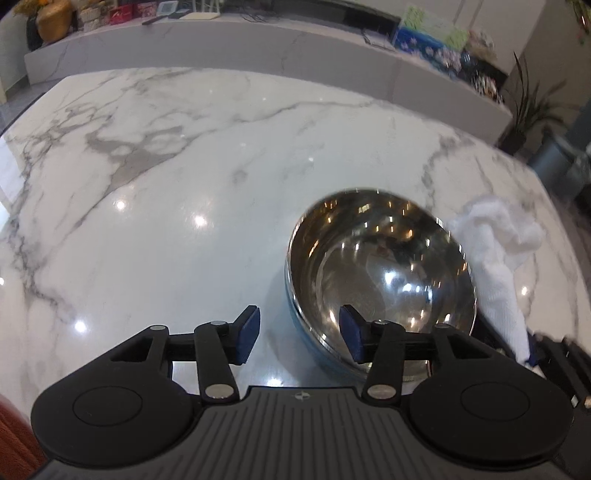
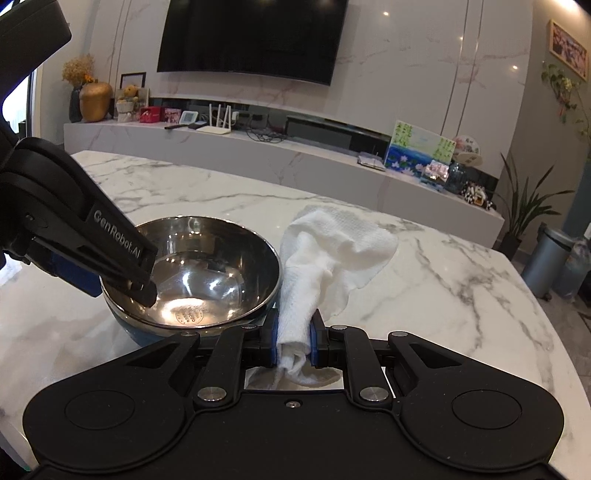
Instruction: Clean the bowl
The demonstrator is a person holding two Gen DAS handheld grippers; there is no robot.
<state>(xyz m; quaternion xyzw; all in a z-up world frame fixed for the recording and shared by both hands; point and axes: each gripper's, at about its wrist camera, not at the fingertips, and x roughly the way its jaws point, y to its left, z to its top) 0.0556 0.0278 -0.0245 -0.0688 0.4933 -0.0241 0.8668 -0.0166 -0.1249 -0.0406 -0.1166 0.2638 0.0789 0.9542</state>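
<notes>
A shiny steel bowl (image 1: 384, 266) with a blue outside stands upright on the white marble table (image 1: 184, 166). My left gripper (image 1: 299, 334) is open and straddles the bowl's near-left rim, one pad outside and one inside, with a gap on each side. From the right wrist view the same gripper (image 2: 116, 288) reaches in from the left, one finger dipping into the bowl (image 2: 207, 273). My right gripper (image 2: 293, 341) is shut on a bunched white cloth (image 2: 332, 243), held just right of the bowl. The cloth (image 1: 498, 251) fans out beyond the pads, beside the bowl's right rim.
The table's far edge faces a long low marble shelf (image 2: 258, 144) with ornaments, a router and pictures, under a wall-mounted TV (image 2: 251, 33). Off the table's right edge stand a potted plant (image 2: 524, 210) and a grey bin (image 2: 546, 262).
</notes>
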